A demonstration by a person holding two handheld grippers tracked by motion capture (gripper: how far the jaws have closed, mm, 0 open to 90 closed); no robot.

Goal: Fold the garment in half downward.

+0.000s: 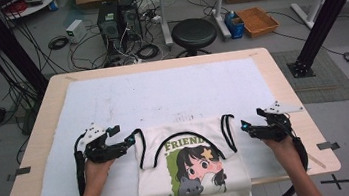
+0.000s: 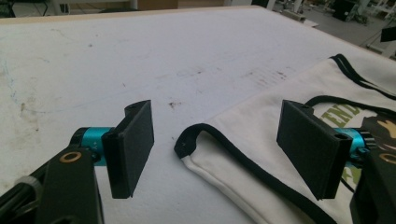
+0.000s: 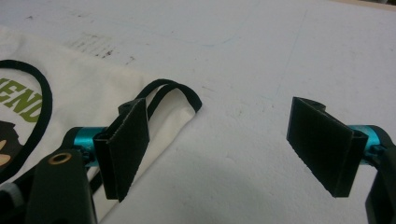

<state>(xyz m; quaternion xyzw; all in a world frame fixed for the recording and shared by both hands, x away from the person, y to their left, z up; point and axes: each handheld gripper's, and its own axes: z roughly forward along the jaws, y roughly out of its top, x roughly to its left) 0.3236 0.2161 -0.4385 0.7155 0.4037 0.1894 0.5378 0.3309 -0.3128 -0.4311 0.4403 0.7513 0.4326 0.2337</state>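
A white tank top [image 1: 193, 163] with black trim and a cartoon girl print lies at the table's near edge, its hem hanging over the front. My left gripper [image 1: 128, 140] is open beside the left shoulder strap [image 1: 140, 143]; in the left gripper view that strap's black corner [image 2: 187, 142] lies on the cloth between the spread jaws [image 2: 219, 154]. My right gripper [image 1: 245, 128] is open just right of the right strap [image 1: 228, 131]. In the right gripper view the strap loop [image 3: 175, 95] sits beside the left jaw, with bare cloth between the jaws [image 3: 229, 149].
A white cloth [image 1: 162, 99] covers most of the wooden table [image 1: 281, 80]. Behind the table stand a black stool [image 1: 193, 32], computer towers [image 1: 117, 17], cables and an orange crate [image 1: 257, 20]. A black frame post [image 1: 319, 20] rises at the right.
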